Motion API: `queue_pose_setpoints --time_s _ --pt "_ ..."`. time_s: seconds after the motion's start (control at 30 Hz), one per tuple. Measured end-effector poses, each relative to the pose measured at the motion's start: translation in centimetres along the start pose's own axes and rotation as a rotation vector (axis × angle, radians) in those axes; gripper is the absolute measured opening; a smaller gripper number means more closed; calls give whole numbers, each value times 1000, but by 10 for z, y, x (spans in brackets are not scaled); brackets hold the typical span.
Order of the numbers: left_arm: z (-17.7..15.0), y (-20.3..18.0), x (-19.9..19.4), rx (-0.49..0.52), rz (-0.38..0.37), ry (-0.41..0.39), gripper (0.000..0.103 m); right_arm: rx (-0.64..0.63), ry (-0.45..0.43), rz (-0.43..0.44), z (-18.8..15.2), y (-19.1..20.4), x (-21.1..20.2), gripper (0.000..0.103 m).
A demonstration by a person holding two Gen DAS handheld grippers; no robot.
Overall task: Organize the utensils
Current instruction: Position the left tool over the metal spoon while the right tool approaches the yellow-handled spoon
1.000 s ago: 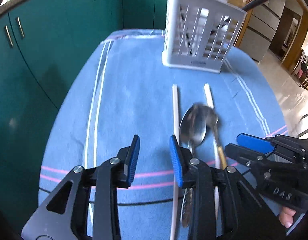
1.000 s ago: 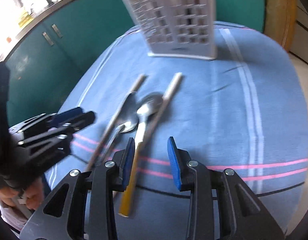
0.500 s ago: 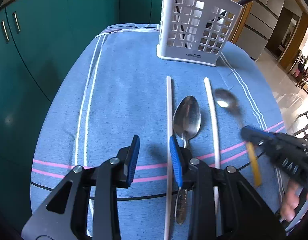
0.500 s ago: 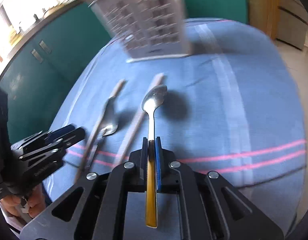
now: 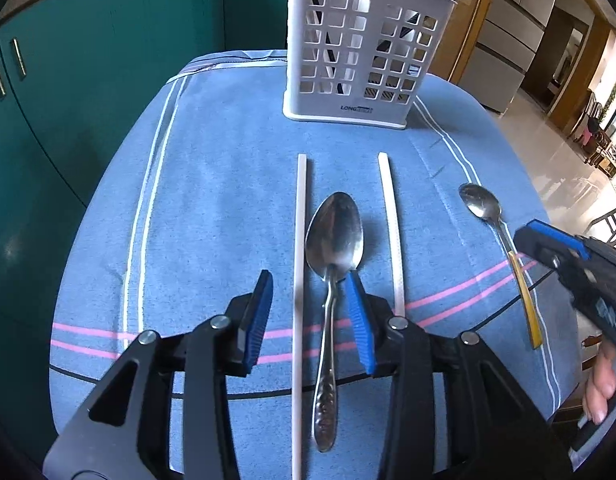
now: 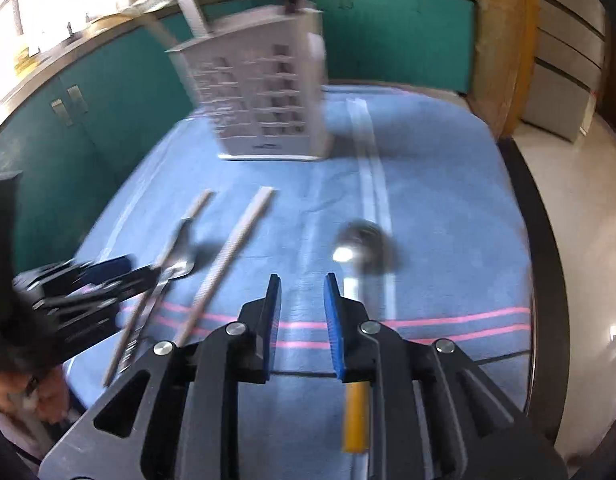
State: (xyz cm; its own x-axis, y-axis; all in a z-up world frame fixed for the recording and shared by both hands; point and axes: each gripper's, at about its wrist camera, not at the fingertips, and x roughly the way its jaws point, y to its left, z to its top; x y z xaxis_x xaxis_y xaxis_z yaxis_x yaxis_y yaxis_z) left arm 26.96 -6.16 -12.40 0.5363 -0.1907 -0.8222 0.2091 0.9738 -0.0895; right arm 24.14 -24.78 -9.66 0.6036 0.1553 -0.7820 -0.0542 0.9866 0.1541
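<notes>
Lettering reading "LONG", followed by a smaller word too fine to read, sits on the base of the white plastic lattice caddy in the left wrist view; the caddy stands upright on a blue woven cloth with white and pink stripes. Nearer than the caddy lie two straight white chopsticks, parallel, with a large steel spoon between them, its handle end embossed. The left gripper, black with ribbed blue pads, has just been opening; its jaws stand partly apart over one chopstick and the large spoon's neck, and I cannot tell whether they touch either. Right of the caddy's near corner, well apart from it, lies a small spoon with a yellow handle beside the right gripper, where embossed letters are too cut off to read.

From the right wrist view, blurred, the right gripper has just been opening; its jaws stand narrowly apart with nothing between them. The small spoon lies on the cloth on the near side of the caddy, partly under the right jaw.
</notes>
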Motion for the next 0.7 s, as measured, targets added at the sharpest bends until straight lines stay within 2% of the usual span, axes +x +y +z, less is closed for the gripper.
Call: queue_pose_setpoints --time_s 0.07,0.17,0.23,0.3,0.33,0.37,0.43,0.5,0.53,0.6,0.63,0.7 --pt "-1 2 0 -8 4 2 40 53 19 -33 -1 -15 5 24" --pt "-2 4 1 -14 6 8 42 67 62 -55 -4 -23 19 25" --pt "-2 4 3 -18 3 14 42 84 75 -25 -7 -26 23 25" --pt "-2 3 5 -18 1 18 42 99 76 17 -9 -28 25 19" --pt "-3 1 6 -16 0 20 42 96 71 11 -11 -28 25 11" --pt "-3 1 6 -15 -1 20 42 92 56 16 -11 -27 24 8" --pt "-3 0 7 -12 -3 22 42 61 16 29 -10 -20 17 7" --pt "-3 0 8 -15 -1 25 42 -37 -16 -21 -9 -4 9 7" --pt "-3 0 8 -16 -1 25 42 -76 -18 -11 -9 4 9 7" --pt "-3 -1 9 -16 -5 26 43 -97 10 110 -10 15 9 7" --pt "-3 -1 8 -15 -5 26 43 -93 10 126 -9 15 10 7" --pt "-4 -1 8 -15 -4 26 44 -64 -20 66 -6 11 10 7"
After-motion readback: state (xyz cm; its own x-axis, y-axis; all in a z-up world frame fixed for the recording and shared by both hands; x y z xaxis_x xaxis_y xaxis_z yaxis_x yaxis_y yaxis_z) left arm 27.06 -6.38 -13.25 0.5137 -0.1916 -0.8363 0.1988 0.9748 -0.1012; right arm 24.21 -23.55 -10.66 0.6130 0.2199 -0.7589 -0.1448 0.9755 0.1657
